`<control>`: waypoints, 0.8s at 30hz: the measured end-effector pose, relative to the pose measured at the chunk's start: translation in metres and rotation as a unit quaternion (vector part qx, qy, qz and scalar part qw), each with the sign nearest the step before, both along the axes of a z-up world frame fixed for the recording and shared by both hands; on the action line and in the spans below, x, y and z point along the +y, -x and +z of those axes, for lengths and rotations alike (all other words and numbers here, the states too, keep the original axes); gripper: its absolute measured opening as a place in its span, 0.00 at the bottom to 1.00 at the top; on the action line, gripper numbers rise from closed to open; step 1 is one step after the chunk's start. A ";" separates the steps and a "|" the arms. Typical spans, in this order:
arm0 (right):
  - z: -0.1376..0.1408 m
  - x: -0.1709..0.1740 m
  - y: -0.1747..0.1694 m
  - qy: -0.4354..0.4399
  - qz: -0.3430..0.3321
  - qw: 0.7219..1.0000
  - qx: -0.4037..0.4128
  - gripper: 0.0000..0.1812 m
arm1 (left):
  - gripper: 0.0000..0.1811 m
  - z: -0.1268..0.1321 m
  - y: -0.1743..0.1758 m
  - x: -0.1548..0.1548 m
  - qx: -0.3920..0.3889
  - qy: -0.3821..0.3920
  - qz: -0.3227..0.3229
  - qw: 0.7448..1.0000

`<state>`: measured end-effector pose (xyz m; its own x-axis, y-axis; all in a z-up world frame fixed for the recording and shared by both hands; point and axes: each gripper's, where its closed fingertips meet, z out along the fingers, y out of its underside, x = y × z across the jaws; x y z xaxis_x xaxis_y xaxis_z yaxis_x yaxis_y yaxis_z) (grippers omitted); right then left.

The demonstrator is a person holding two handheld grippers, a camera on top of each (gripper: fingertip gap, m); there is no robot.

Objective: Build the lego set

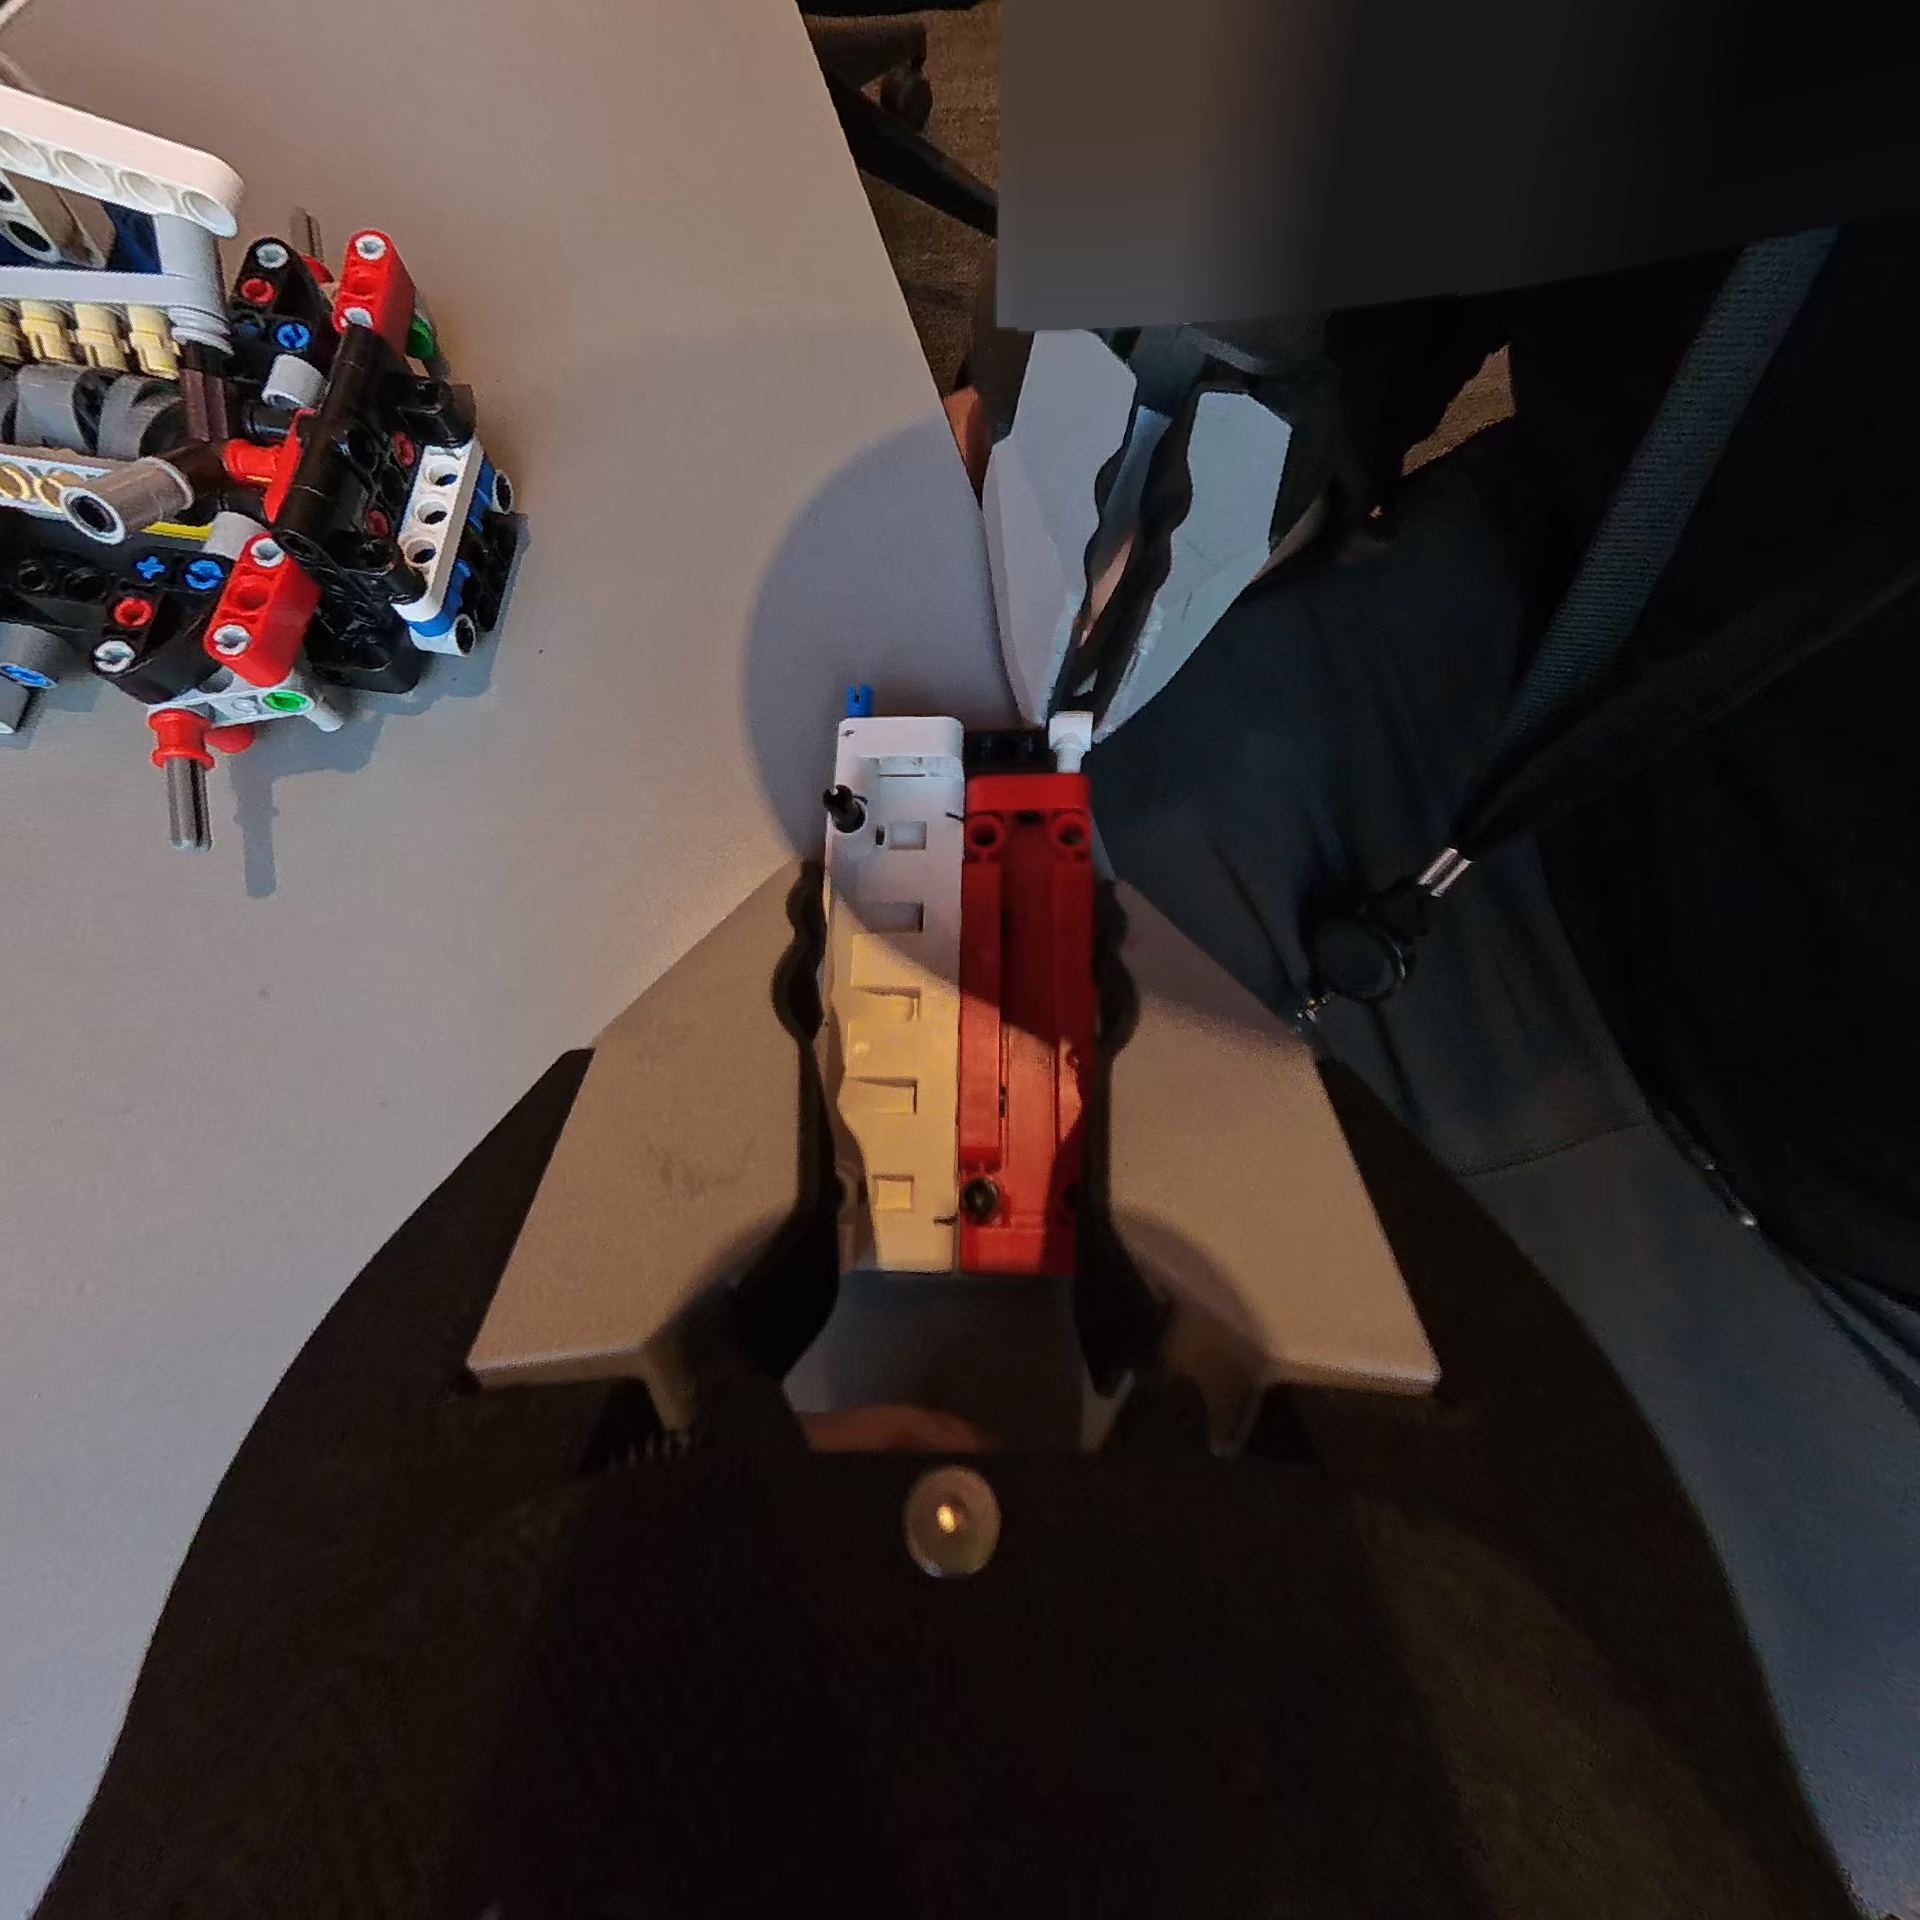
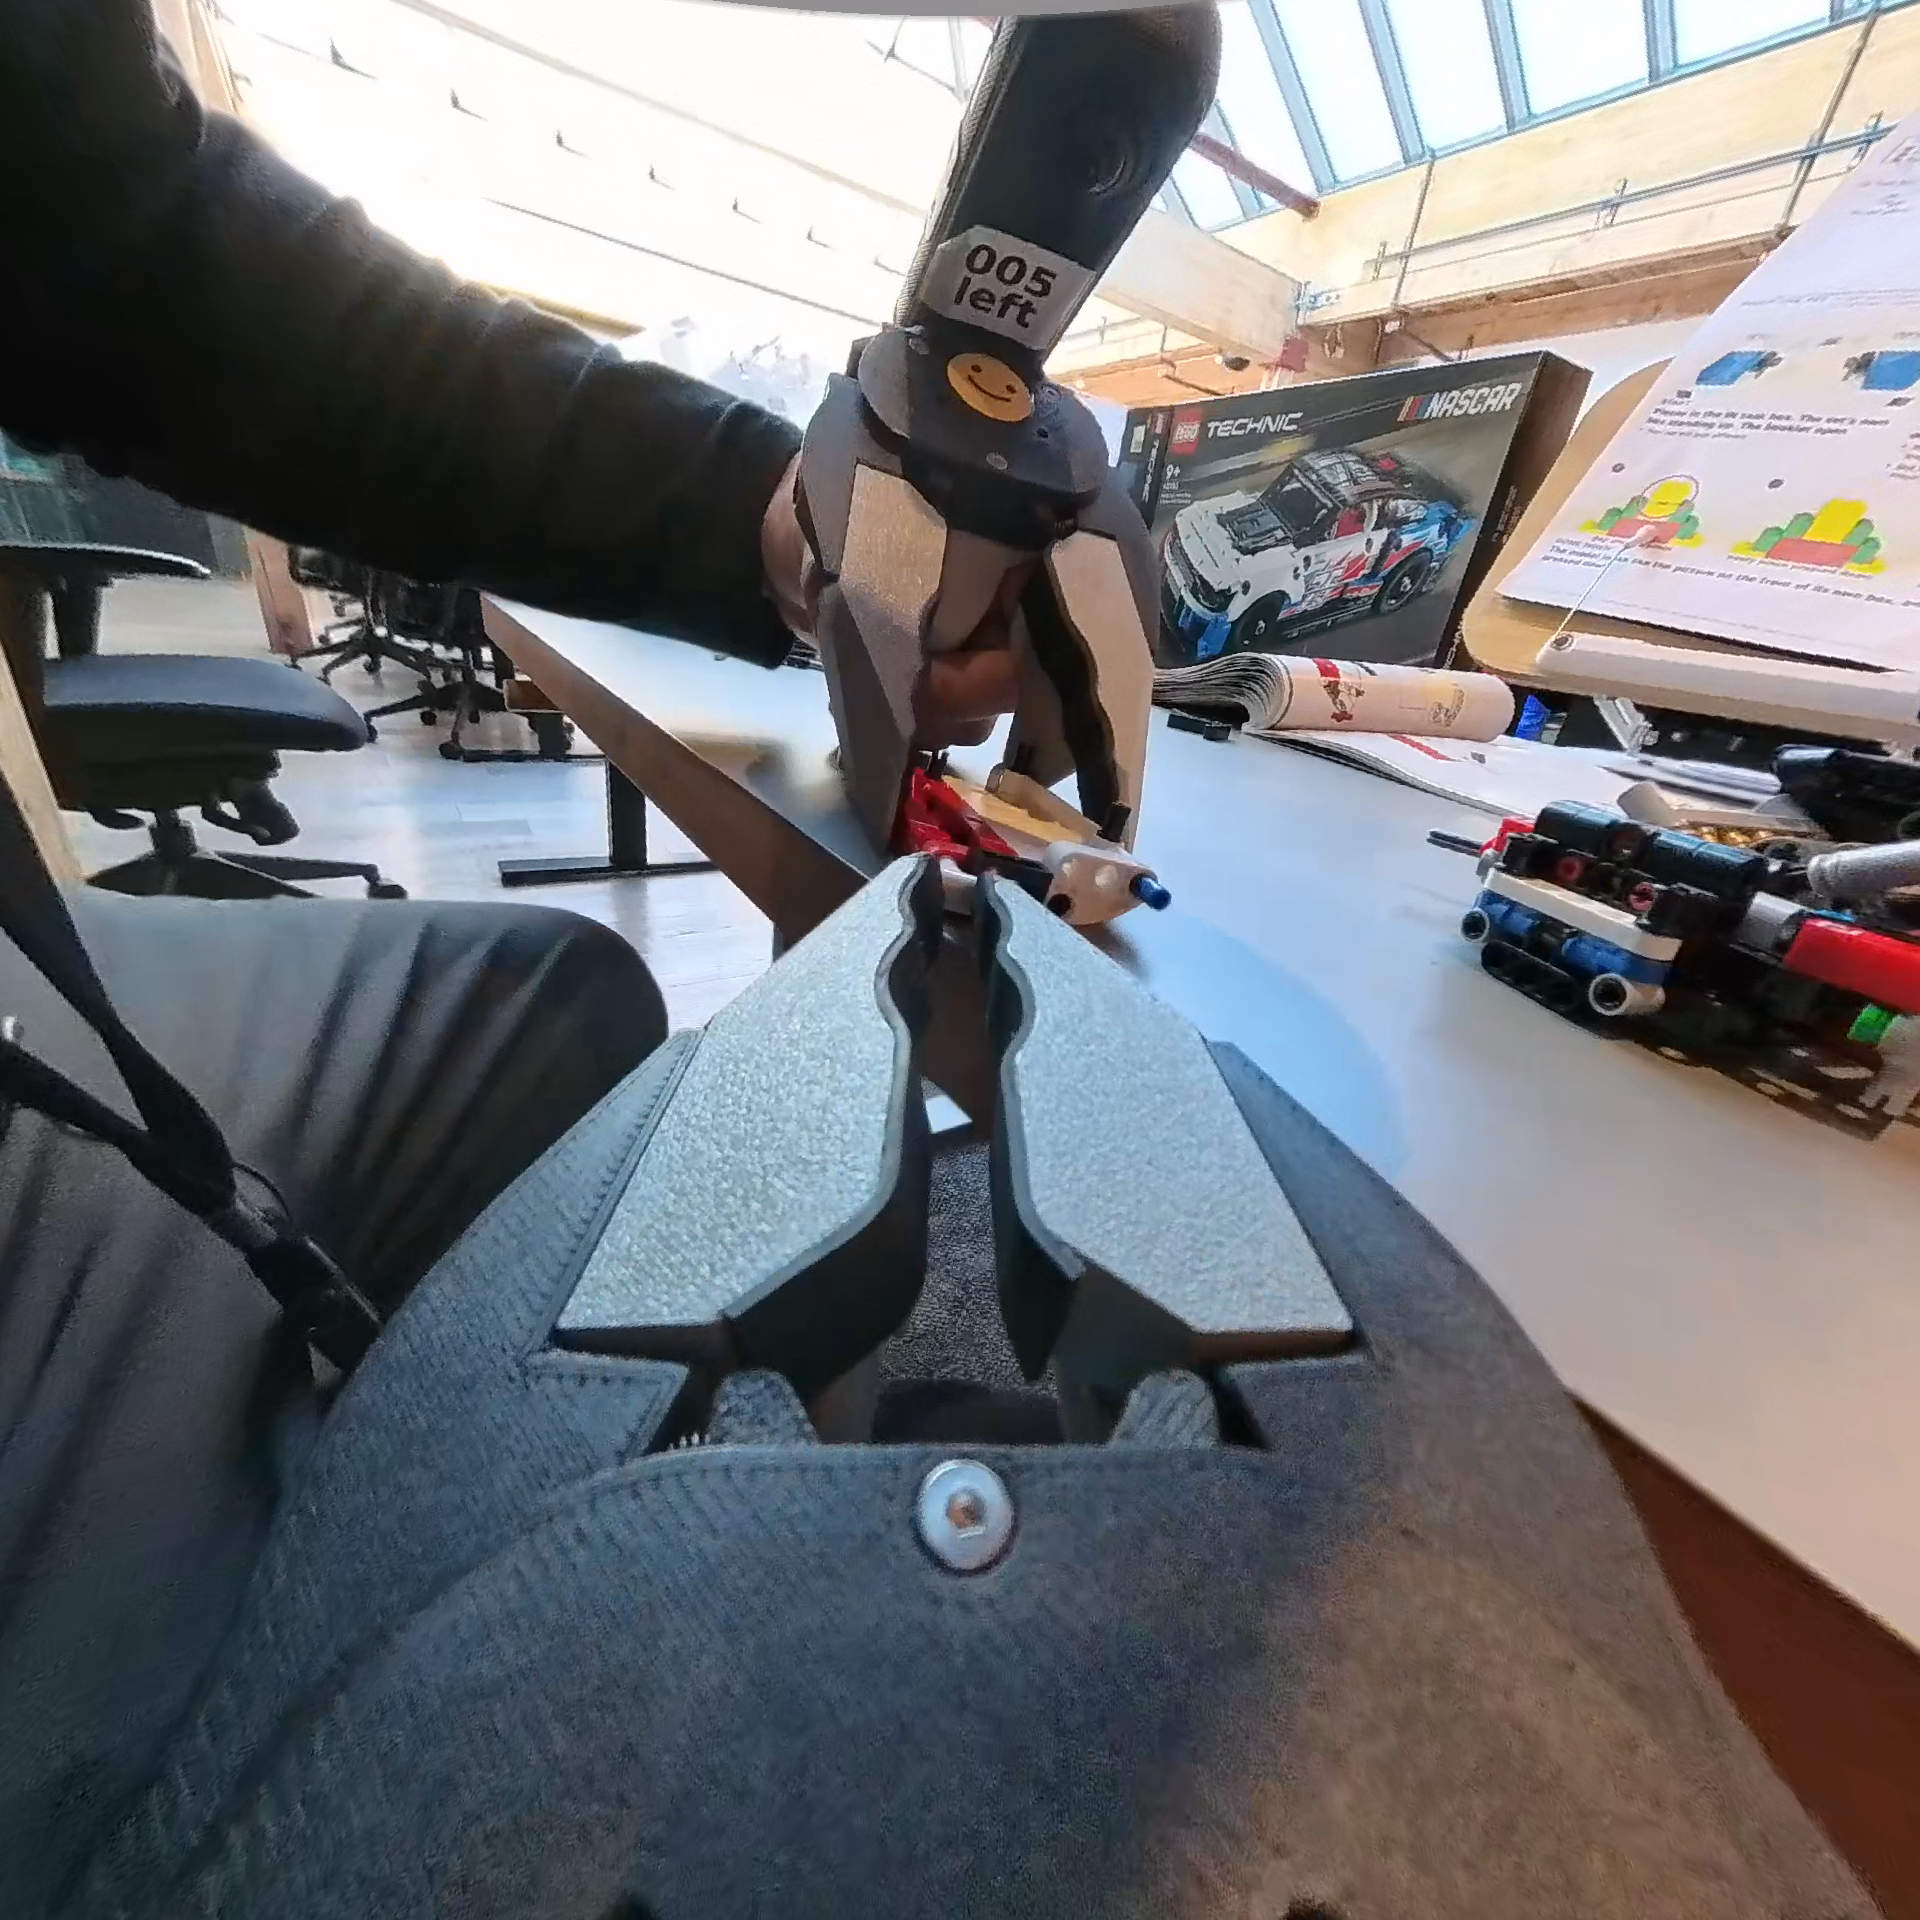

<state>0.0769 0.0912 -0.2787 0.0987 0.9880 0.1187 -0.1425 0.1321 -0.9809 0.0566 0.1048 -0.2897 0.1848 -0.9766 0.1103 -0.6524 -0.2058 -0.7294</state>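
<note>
My left gripper (image 1: pixel 956 899) is shut on a sub-assembly made of a white panel and a red panel (image 1: pixel 961 997) and holds it at the table's edge. A blue pin (image 1: pixel 858 694) and a black pin stick out of its white side. My right gripper (image 2: pixel 956 883) is shut on a small white pin (image 1: pixel 1067 740) whose tip touches the far end of the sub-assembly beside the red panel. In the right wrist view the left gripper (image 2: pixel 997 821) hangs down over the sub-assembly (image 2: pixel 1081 868). The part-built car chassis (image 1: pixel 312 468) lies on the table, also in the right wrist view (image 2: pixel 1662 935).
The white table (image 1: pixel 416 1039) ends just beside the grippers; a person's lap lies beyond its edge. The set's box (image 2: pixel 1351 520) stands at the back with an open booklet (image 2: pixel 1382 696) before it. A printed sheet (image 2: pixel 1766 416) leans at right. Office chairs (image 2: pixel 187 727) stand at left. The grippers are tip to tip, or close to it.
</note>
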 end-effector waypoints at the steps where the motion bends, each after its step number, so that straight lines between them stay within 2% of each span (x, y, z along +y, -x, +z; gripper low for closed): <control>1: 0.000 0.000 0.000 0.000 -0.001 1.000 0.000 0.01 | 0.28 0.000 0.000 0.000 0.000 0.001 -0.001 1.000; 11: -0.001 -0.001 0.002 -0.002 0.002 1.000 -0.023 0.01 | 0.28 0.000 0.001 -0.001 0.002 -0.004 -0.003 1.000; 18: -0.002 0.000 0.003 -0.045 -0.010 0.996 -0.072 0.00 | 0.28 0.000 0.000 -0.001 0.002 -0.006 -0.006 1.000; 24: -0.001 0.006 0.003 -0.063 -0.067 0.994 -0.053 0.00 | 0.28 0.000 0.001 0.003 0.003 -0.008 0.009 1.000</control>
